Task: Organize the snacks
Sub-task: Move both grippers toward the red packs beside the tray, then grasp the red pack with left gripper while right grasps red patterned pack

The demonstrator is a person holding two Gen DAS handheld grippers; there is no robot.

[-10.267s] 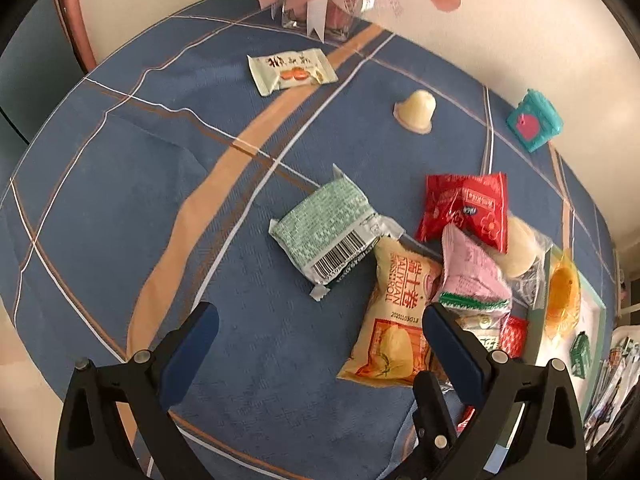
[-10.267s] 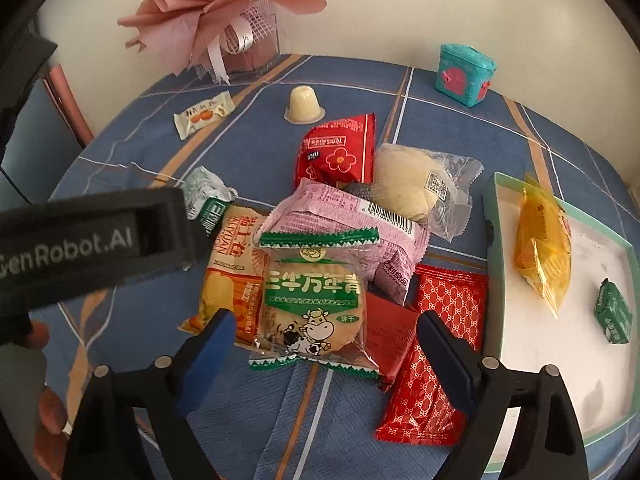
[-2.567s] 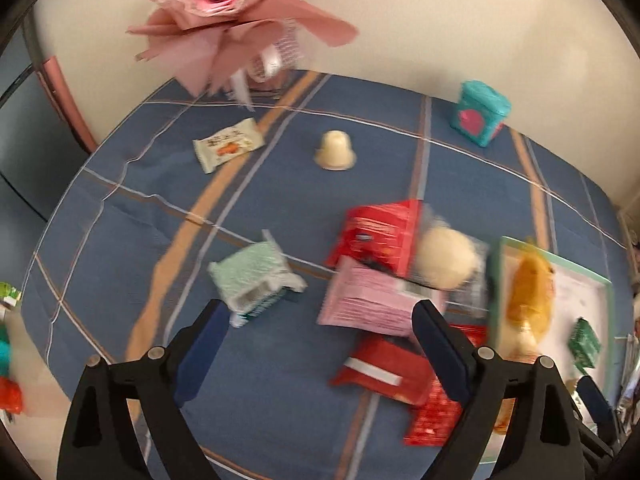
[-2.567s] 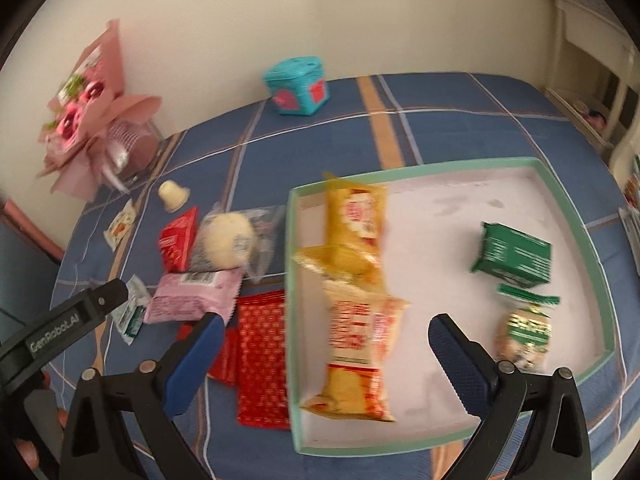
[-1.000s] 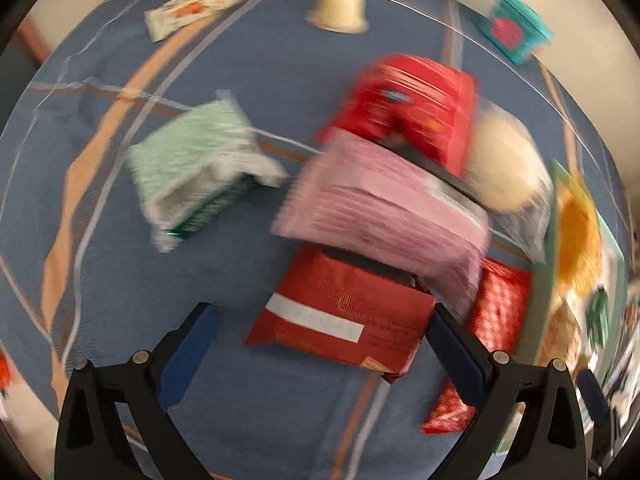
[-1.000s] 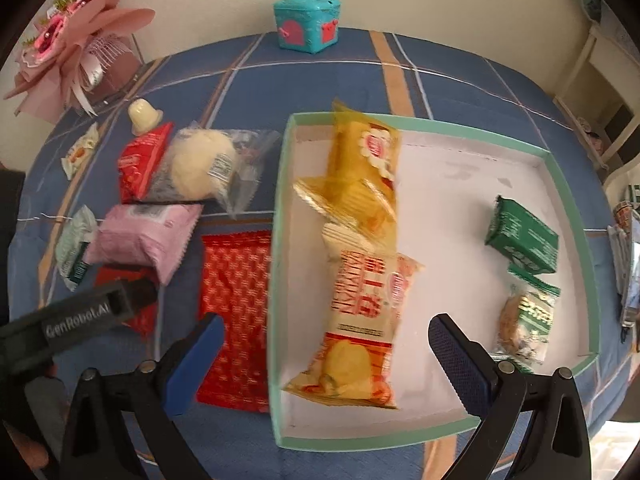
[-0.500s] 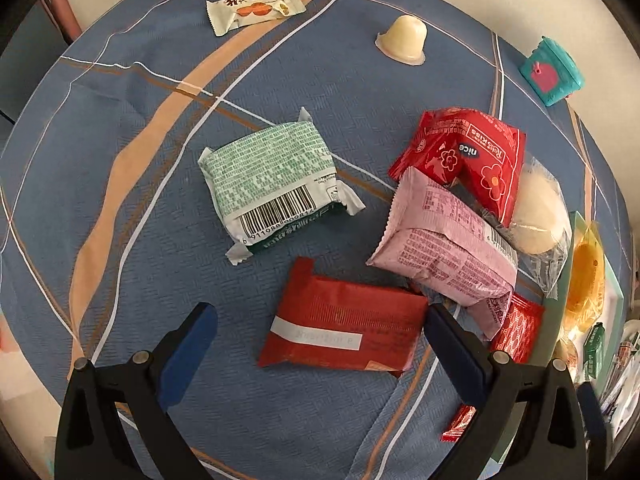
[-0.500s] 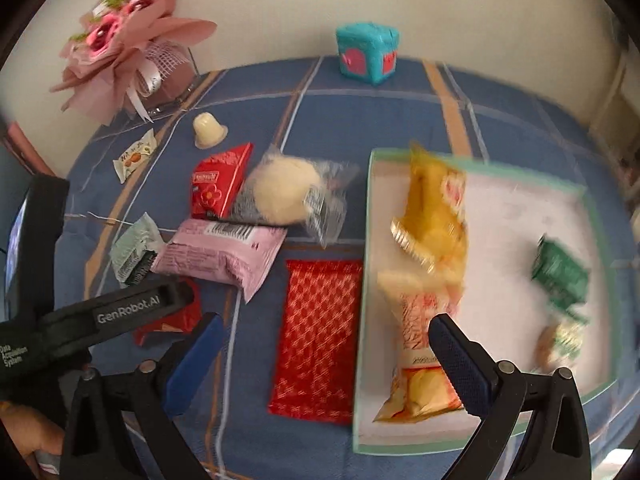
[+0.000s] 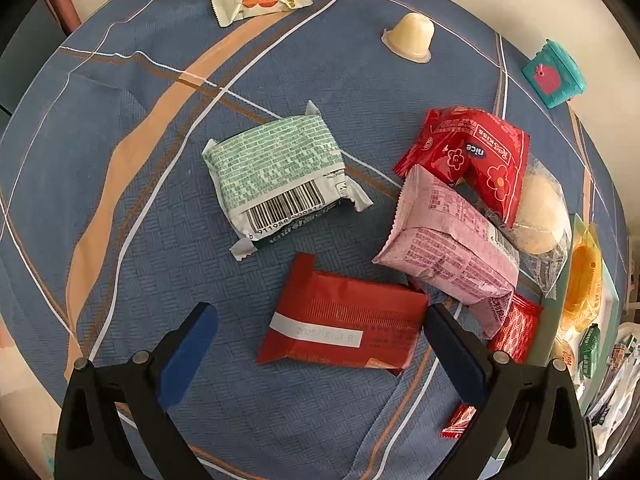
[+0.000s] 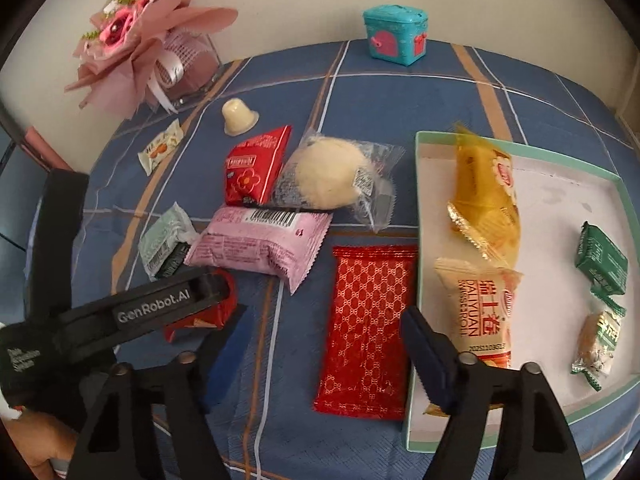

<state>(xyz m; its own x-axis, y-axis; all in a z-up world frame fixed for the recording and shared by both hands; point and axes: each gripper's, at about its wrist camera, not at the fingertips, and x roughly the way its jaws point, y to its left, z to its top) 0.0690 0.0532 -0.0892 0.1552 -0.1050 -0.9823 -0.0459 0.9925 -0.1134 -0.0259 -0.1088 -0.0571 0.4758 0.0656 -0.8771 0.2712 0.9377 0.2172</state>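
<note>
Left tool (image 9: 320, 344) | open | red packet (image 9: 344, 326) between its jaws, untouched

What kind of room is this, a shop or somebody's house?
Most likely a home: a table under a blue plaid cloth, a pink paper bouquet by the wall, and a small teal trinket box.

The tray (image 10: 416, 216) sits on the tablecloth (image 10: 400, 92) at the 3 o'clock side of the right wrist view and holds four packets: two long ones end to end along its 9 o'clock wall, two small ones near its 3 o'clock edge. A flat packet (image 10: 368, 328) lies just outside that wall. At 10 o'clock of it lies a cluster — wrapped bun (image 10: 332, 178) overlapping the flowered packet (image 10: 252, 172), the barcoded packet (image 10: 260, 244) in front of both. The jelly cup (image 10: 239, 117) stands behind them, the small box (image 10: 396, 34) at 12 o'clock.
</note>
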